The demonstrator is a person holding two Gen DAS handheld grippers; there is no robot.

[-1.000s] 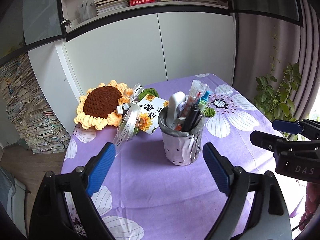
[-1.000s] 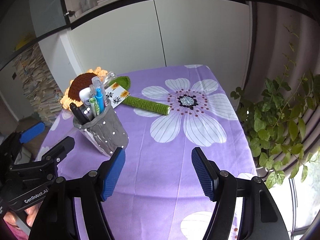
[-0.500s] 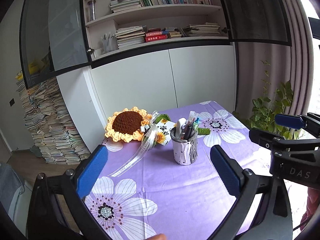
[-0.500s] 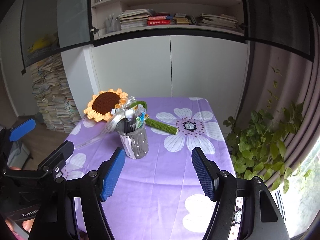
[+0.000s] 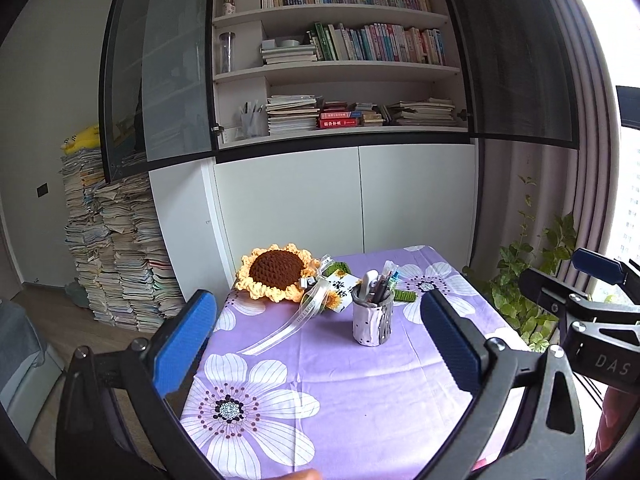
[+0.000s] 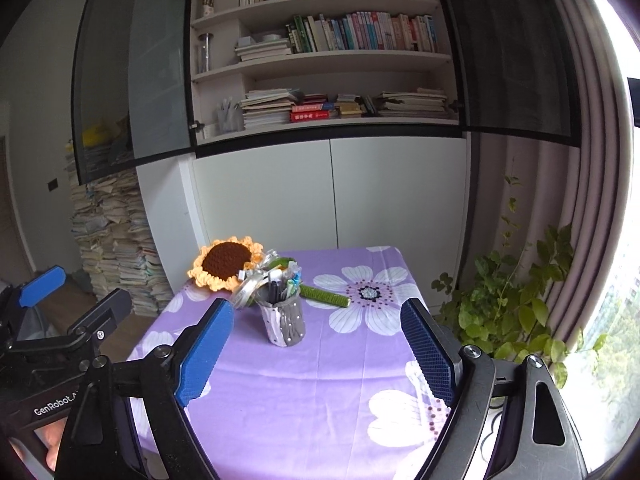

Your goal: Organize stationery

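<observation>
Pen holder point(image 5: 372, 320) stands filled at twelve o'clock on the worktop point(image 5: 340, 380), task apparently complete. Left hand-held gripper point(image 5: 320, 344) wide, empty; right hand-held gripper point(image 6: 320, 350), just opening, empty.

We count one pen holder point(image 5: 373, 321) packed with perhaps seven pens, one crochet sunflower point(image 5: 276, 272), one ribbon point(image 5: 298, 320), one potted plant point(image 6: 508, 312), and two grippers.
</observation>
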